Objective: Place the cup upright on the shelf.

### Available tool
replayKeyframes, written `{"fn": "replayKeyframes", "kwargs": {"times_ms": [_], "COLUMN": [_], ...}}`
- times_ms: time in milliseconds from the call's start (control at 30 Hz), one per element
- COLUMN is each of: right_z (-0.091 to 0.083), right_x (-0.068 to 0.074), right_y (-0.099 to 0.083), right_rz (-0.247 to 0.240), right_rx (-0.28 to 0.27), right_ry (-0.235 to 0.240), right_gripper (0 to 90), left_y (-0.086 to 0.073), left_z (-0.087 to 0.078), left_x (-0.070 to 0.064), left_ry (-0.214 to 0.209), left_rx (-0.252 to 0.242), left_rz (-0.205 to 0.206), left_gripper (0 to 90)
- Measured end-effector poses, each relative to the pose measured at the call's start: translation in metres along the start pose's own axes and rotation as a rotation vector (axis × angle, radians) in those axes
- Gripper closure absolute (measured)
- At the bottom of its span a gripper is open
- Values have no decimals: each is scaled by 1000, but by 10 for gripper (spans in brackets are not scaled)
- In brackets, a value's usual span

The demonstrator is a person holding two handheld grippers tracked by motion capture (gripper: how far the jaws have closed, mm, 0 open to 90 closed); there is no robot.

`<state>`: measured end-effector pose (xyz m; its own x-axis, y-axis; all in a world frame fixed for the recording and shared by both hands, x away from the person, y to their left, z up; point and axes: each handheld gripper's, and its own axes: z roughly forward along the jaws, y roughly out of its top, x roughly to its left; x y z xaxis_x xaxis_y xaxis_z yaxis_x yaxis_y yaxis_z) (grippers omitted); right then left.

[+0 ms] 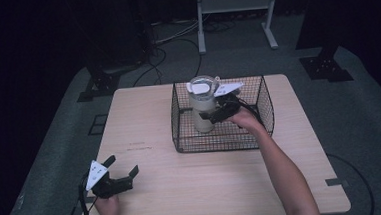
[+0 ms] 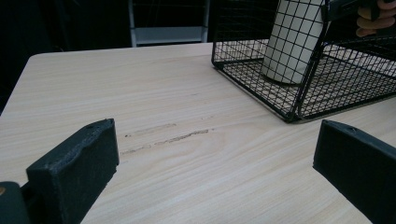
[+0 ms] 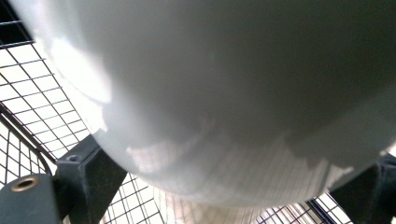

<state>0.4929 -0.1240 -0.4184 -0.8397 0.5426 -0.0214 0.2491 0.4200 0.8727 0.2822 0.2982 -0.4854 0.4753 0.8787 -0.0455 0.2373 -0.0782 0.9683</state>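
Right gripper view puts the tumbler [image 3: 243,93] between your right tongs [image 1: 219,112], pinching it inside the wire basket [image 1: 179,123] — lift straight up. Left tongs [image 1: 117,173] spread, idle.

The pale wooden worktop [image 1: 222,175] carries faint dark scuff marks [image 1: 137,147] just ahead of the left claw [image 1: 122,164]. Grey carpet [image 1: 360,127] lies all round it. Far beyond the right claw [image 1: 210,117] stands a white metal frame [image 1: 235,4], with loose cables [image 1: 174,43] on the carpet beside it. Two black stand bases [image 1: 99,85] sit out past the worktop's far corners. A dark square outline [image 1: 98,124] marks the carpet off the worktop's edge, ahead of the left claw.
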Motion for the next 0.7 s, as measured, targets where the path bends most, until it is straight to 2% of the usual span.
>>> {"fn": "replayKeyframes", "kwargs": {"times_ms": [233, 567, 700], "right_z": [-10, -29, -36], "right_x": [0, -2, -2], "right_y": [1, 3, 3], "right_rz": [1, 7, 28], "right_rx": [-19, -15, -16], "right_ry": [-3, -12, -15], "right_gripper": [86, 85, 85], "left_y": [0, 0, 0], "left_z": [0, 1, 1], "left_x": [-1, -1, -1], "left_ry": [1, 0, -1], "left_rx": [2, 2, 2], "left_rz": [4, 6, 7], "left_gripper": [0, 0, 0]}}
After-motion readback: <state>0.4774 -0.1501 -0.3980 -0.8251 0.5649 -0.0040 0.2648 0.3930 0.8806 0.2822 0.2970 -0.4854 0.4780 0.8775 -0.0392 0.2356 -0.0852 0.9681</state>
